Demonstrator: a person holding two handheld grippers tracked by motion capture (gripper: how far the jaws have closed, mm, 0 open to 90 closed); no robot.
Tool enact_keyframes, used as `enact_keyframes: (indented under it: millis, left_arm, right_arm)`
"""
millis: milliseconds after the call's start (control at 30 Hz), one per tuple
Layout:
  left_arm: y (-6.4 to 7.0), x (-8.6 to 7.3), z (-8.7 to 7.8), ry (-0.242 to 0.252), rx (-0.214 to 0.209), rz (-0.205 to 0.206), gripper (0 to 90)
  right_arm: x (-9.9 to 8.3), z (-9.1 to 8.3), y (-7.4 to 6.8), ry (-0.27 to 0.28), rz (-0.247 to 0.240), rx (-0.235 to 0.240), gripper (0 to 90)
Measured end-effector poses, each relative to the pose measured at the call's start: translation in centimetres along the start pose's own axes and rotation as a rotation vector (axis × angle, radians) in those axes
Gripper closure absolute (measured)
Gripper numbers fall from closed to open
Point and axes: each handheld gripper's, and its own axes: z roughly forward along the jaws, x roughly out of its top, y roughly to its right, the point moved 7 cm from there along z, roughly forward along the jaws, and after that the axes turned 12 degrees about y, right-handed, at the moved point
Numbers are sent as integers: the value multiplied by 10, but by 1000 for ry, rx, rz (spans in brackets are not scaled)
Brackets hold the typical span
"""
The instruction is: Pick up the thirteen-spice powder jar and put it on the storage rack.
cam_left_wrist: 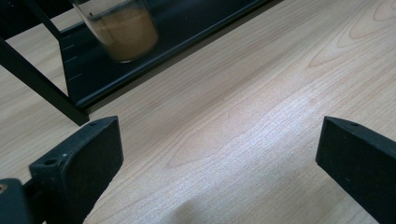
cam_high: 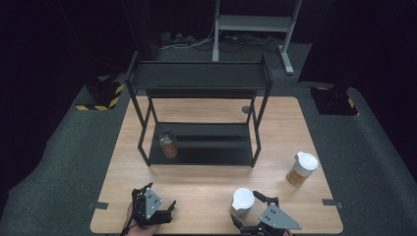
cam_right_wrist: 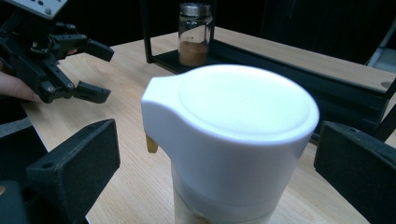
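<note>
Wooden table point(cam_high: 206, 184): white-lidded jar point(cam_high: 242, 202) upright between right gripper's point(cam_high: 252, 210) spread, non-touching jaws; left gripper point(cam_high: 158, 206) released, empty, left of it.

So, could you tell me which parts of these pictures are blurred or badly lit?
High view: dark surroundings, only the table lit. Left gripper view: the jar on the rack is smeared. Right gripper view: the white lid is near and soft, with mild glare.
</note>
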Motion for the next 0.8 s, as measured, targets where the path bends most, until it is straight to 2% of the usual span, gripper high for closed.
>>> enact_keyframes:
  millis: [433,800]
  left_arm:
    - [0,0,0,-1,-1,0,10]
    - [-1,0,0,-1,-4,-5,10]
  right_arm:
    - [-11,6,5,-40,14,3,4]
    - [-17,6,10,-48,32,-16,66]
